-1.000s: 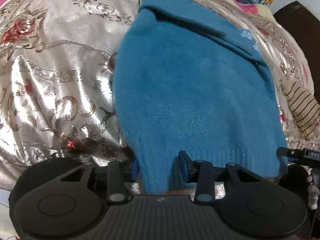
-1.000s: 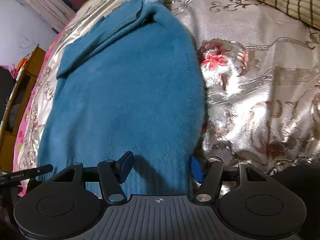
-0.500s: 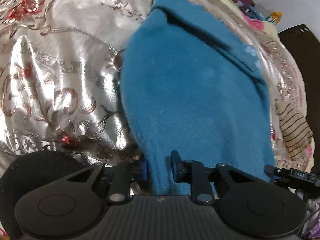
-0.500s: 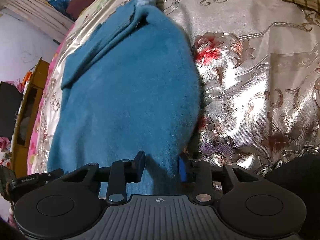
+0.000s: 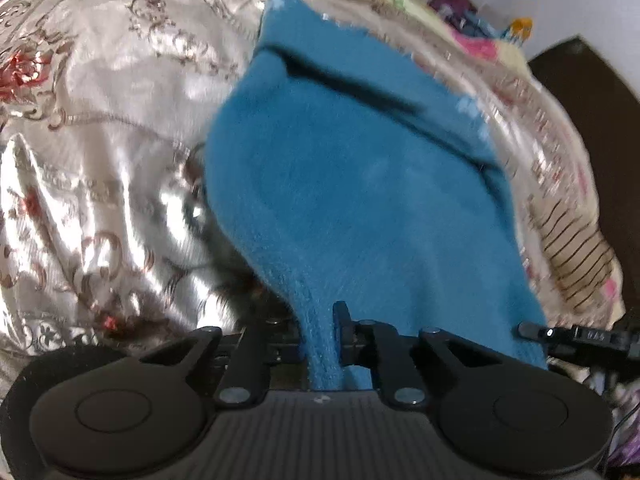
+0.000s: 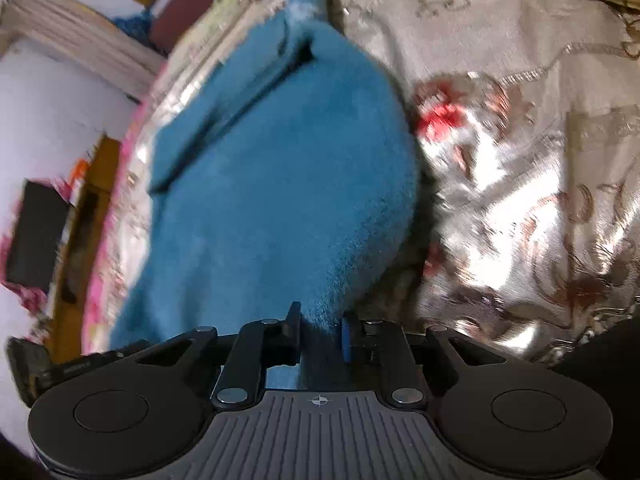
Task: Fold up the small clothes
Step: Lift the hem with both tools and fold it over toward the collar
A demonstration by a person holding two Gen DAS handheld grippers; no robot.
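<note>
The blue sweater (image 5: 360, 200) is lying spread on the bed's shiny flowered bedspread (image 5: 100, 160), its hem nearest the cameras and its folded-in sleeves at the far end.

The left claw (image 5: 320, 340) has just been closing and is now pinching the sweater's near left hem corner, fleece bunching up between its pads. The right claw (image 6: 320, 336) has likewise just been closing and is gripping the near right hem corner, with cloth filling the gap between its pads.

Judging from this, the hem is about to be carried over toward the far end. Each claw is holding only a narrow pinch of thick, fuzzy cloth, so a corner could be slipping out as it is lifted, leaving the fold crooked. The bedspread under the sweater is looking slick and wrinkled, so the whole sweater may be sliding along instead of folding over. The sleeves lying across the sweater's far end are only loosely tucked and could be flopping open if the lift is jerky.

To the right of the sweater, a striped cloth (image 5: 576, 264) is lying near its edge, close enough to be getting snagged if the right side swings wide. Beyond the sweater's far end, the bed edge and some colourful clutter (image 5: 492, 36) are sitting well clear.
</note>
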